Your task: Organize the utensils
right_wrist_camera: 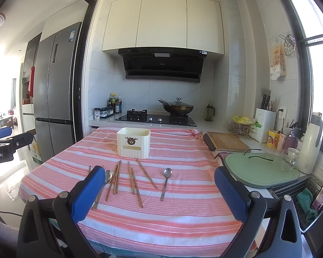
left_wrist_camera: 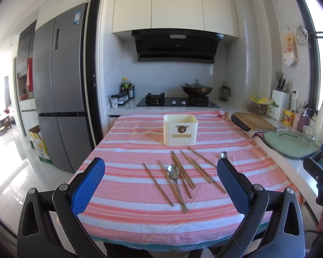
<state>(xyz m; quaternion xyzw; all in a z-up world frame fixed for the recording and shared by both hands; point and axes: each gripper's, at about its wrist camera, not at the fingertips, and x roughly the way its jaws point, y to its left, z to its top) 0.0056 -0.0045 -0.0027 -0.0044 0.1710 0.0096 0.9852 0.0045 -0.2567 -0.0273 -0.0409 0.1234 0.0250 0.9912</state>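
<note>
A cream utensil holder (left_wrist_camera: pixel 180 132) (right_wrist_camera: pixel 133 143) stands upright at the far middle of the striped tablecloth (left_wrist_camera: pixel 127 210) (right_wrist_camera: pixel 183 219). Several wooden chopsticks (left_wrist_camera: pixel 184 172) (right_wrist_camera: pixel 132 180) lie loose in front of it. One metal spoon (left_wrist_camera: pixel 176 179) (right_wrist_camera: pixel 107 179) lies among them; a second spoon (right_wrist_camera: pixel 166 181) lies to their right, only its bowl (left_wrist_camera: pixel 224 155) showing in the left wrist view. My left gripper (left_wrist_camera: pixel 161 182) is open and empty above the near table edge. My right gripper (right_wrist_camera: pixel 160 190) is open and empty too.
A stove with a lidded wok (right_wrist_camera: pixel 178 107) stands behind the table. Right of the table are a wooden board (right_wrist_camera: pixel 227 142), a green board (right_wrist_camera: pixel 260 172), a glass mug (right_wrist_camera: pixel 289 160) and a white flask (right_wrist_camera: pixel 311 142). A fridge (left_wrist_camera: pixel 60 86) stands left.
</note>
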